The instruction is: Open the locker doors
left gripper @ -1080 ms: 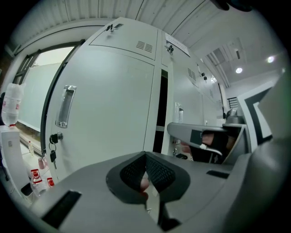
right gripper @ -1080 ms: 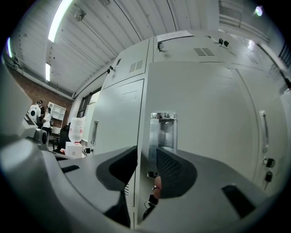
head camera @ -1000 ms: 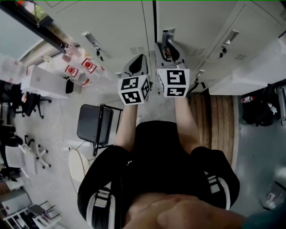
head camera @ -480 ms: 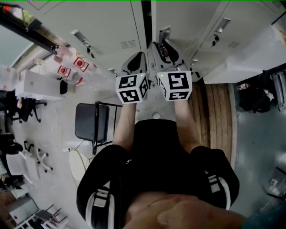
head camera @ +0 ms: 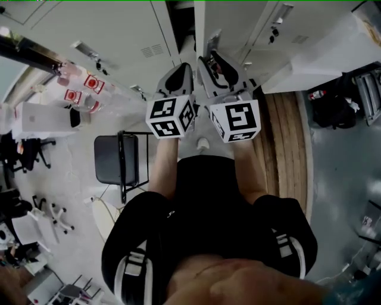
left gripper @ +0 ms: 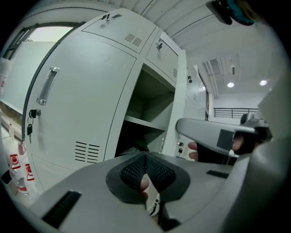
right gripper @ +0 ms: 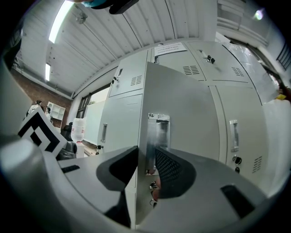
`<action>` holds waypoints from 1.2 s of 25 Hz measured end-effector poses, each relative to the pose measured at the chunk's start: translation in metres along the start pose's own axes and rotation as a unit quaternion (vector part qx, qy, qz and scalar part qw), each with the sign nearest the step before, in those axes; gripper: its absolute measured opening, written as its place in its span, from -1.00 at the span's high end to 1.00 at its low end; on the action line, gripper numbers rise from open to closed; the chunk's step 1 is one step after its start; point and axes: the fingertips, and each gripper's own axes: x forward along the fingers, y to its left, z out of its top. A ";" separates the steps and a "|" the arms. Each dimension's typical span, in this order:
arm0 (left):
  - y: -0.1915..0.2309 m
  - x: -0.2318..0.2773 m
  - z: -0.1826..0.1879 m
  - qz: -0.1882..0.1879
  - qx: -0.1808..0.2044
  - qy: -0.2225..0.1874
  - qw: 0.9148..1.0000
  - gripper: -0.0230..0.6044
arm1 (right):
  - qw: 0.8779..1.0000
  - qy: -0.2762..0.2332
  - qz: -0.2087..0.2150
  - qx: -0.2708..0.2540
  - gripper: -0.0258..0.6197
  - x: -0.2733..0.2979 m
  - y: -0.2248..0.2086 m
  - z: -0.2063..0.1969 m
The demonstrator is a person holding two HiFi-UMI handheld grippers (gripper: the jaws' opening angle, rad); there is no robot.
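Observation:
A row of pale grey lockers (head camera: pixel 119 30) fills the top of the head view. One locker door (right gripper: pixel 182 118) stands partly open, and a dark gap (head camera: pixel 180 18) shows beside it. My right gripper (head camera: pixel 209 59) is shut on that door's free edge at the metal handle (right gripper: pixel 158 129); its jaws have just been opening a little, with the door edge still between them. My left gripper (head camera: pixel 178 74) hangs beside it, shut and empty, in front of the open compartment (left gripper: pixel 148 111) and its shelf.
The neighbouring locker door (left gripper: pixel 77 104) is closed, with a handle (left gripper: pixel 47 84) and keys (left gripper: pixel 30 124) in its lock. A black chair (head camera: pixel 116 159) stands at the left on the floor. A wooden platform (head camera: pixel 287 137) lies to the right. Bottles (head camera: pixel 76 89) and bags (head camera: pixel 333 107) sit to the sides.
The dark gap beside the door has widened. Both grippers have drawn back from the lockers toward the person, the right one with the door edge.

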 end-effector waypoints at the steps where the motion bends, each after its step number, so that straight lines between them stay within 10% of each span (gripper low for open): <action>1: -0.003 0.000 -0.002 -0.002 0.004 0.002 1.000 0.92 | 1.000 -0.001 -0.001 0.002 0.52 -0.004 -0.001 0.000; 13: -0.029 -0.007 -0.016 -0.037 0.019 0.027 0.999 0.91 | 0.999 0.006 -0.035 0.011 0.52 -0.037 -0.010 -0.001; 30: -0.084 -0.044 -0.019 -0.123 0.012 0.047 0.991 0.92 | 0.980 0.026 -0.196 0.034 0.76 -0.114 -0.046 -0.001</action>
